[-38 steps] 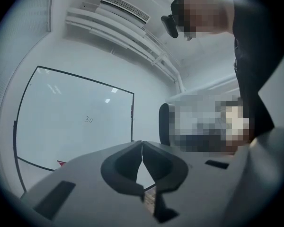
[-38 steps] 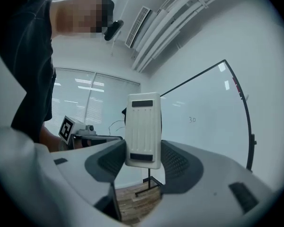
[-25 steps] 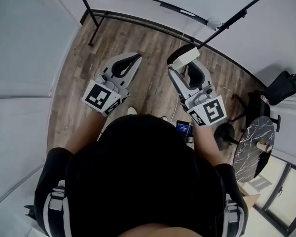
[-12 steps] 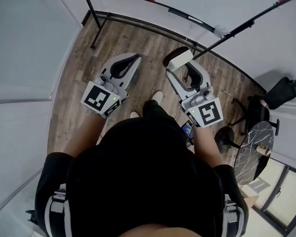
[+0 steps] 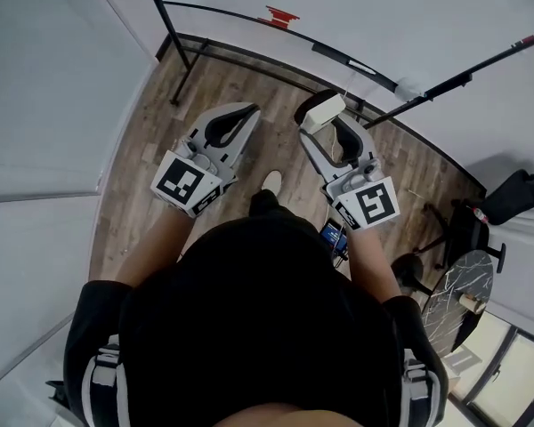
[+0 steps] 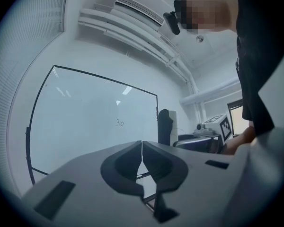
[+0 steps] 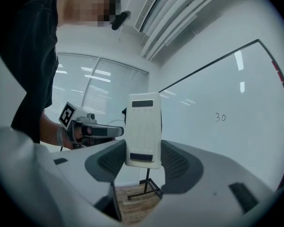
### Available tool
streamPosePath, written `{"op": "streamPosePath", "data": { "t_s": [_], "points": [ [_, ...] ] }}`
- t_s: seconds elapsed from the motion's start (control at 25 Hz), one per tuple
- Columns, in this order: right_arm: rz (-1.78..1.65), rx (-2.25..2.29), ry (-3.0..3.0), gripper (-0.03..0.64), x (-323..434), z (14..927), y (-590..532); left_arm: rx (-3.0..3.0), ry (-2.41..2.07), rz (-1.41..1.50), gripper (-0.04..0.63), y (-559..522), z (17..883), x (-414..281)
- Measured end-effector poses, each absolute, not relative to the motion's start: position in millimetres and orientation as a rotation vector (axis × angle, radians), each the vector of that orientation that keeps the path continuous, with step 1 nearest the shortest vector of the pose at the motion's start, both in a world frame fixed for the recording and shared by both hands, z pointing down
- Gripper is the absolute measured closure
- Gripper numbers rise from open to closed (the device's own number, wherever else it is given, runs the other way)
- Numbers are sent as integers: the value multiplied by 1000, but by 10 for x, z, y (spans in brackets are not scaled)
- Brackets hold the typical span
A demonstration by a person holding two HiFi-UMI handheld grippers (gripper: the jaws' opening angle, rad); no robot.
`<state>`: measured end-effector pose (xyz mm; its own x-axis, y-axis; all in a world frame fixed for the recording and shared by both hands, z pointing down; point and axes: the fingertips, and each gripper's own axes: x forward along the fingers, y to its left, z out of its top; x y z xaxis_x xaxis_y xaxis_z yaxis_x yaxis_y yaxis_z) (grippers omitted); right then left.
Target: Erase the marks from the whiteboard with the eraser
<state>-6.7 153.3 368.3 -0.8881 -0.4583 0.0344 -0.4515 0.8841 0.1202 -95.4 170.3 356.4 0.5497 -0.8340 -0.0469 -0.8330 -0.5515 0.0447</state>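
The left gripper is held up in front of the person, its jaws pressed together tip to tip with nothing between them. Beyond it stands the whiteboard in its dark frame, and a small handwritten "30" sits at about mid-height, nearer the board's right edge than its left. To the right, the right gripper pinches the eraser, a white block with a dark felt side. The eraser stands upright between the two ribbed pads, its lower part clamped and its upper part rising above the jaws. It is in the air, clear of the board's surface, with the wooden floor below both grippers.
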Motion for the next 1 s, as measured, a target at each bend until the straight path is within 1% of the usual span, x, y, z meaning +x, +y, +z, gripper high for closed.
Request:
{"op": "streamPosePath", "data": {
  "t_s": [0.2, 0.48, 1.0],
  "points": [
    [-186, 694, -2980, 387, -121, 3677, 893, 2745, -1495, -80, 588, 1071, 3506, -971],
    [-289, 748, -2895, 387, 15, 3620, 56, 2750, -1488, -75, 588, 256, 3410, -787],
    [-216, 803, -2895, 387, 226, 3574, -1035, 2791, -1415, -59, 588, -986, 3282, -517]
  ]
}}
